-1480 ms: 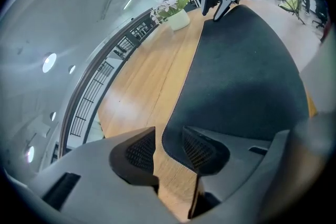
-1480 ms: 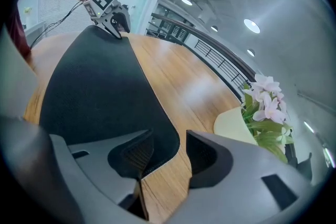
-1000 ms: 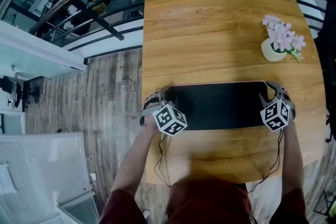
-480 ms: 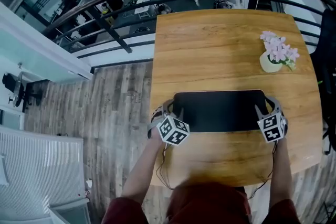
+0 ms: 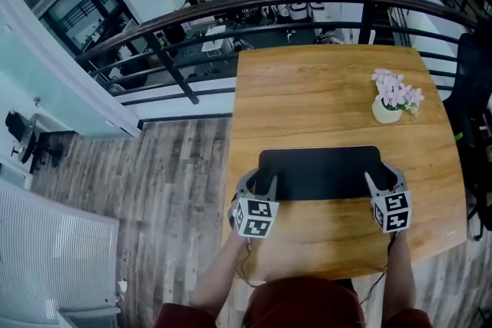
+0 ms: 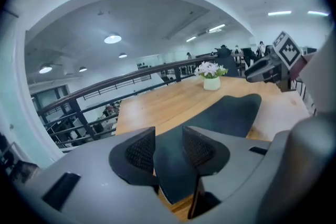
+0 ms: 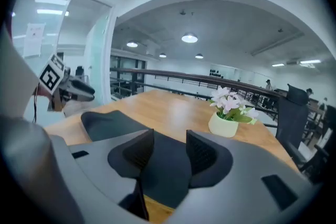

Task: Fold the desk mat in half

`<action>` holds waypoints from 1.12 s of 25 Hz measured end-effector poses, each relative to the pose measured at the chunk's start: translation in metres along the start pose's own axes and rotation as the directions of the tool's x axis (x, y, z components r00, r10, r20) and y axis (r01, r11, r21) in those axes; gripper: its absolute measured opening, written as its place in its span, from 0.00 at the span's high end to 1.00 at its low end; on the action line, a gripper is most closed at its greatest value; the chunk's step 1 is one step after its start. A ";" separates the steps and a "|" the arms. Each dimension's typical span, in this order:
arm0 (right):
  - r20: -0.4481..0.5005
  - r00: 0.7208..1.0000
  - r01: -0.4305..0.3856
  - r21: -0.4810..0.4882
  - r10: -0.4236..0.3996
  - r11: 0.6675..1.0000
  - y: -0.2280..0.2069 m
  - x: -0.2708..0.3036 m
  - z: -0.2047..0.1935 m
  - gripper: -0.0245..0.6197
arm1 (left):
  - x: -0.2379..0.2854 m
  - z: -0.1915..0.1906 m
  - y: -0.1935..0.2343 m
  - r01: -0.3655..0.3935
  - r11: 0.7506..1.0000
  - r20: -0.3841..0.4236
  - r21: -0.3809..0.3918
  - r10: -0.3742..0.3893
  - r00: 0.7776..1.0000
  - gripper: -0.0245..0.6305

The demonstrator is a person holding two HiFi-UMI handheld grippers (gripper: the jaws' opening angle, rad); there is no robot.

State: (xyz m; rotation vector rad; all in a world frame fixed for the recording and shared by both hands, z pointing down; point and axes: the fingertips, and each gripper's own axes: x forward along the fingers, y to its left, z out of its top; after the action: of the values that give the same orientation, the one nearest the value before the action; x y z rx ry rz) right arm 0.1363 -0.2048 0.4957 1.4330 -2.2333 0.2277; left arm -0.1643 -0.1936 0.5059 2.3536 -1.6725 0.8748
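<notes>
A black desk mat lies flat on the wooden table, its long side running left to right. My left gripper is at the mat's near left corner and my right gripper at the near right corner. In the left gripper view the jaws stand apart, with the mat's corner showing in the gap. The right gripper view shows the same: the jaws are open over the mat's corner. The pads do not press on the mat. Each gripper sees the other across the mat.
A small pot of pink flowers stands on the table beyond the mat's far right corner. A dark railing runs past the table's far and left sides, with a drop to a lower floor. A dark chair is at the right edge.
The head view has shifted, so the table sits further right and smaller. Both grippers stay at the mat's near corners, now a little nearer its front edge. The mat has not lifted.
</notes>
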 end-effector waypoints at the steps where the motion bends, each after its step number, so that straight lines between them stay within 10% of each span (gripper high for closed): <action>1: 0.035 0.999 -0.005 0.034 0.003 0.999 0.005 -0.009 0.009 0.65 | -0.009 0.006 -0.002 -0.005 1.000 0.033 -0.026 0.005 0.999 0.69; 10: 0.304 0.952 -0.020 0.159 -0.030 0.987 0.043 -0.089 0.085 0.65 | -0.097 0.057 -0.006 0.001 0.975 0.269 -0.222 0.061 0.961 0.69; 23: 0.561 0.799 0.176 0.126 -0.216 0.976 0.042 -0.180 0.172 0.64 | -0.202 0.131 0.026 -0.161 0.976 0.546 -0.149 0.216 0.809 0.69; 28: 0.572 0.788 0.185 0.132 -0.228 0.974 0.038 -0.181 0.175 0.64 | -0.208 0.141 0.029 -0.177 0.972 0.592 -0.156 0.235 0.771 0.71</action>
State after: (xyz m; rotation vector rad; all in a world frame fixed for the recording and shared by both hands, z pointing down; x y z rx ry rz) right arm 0.1121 -0.1081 0.2617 1.9817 -2.5147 -0.2562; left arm -0.1819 -0.0921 0.2752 2.5833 -2.1670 0.0144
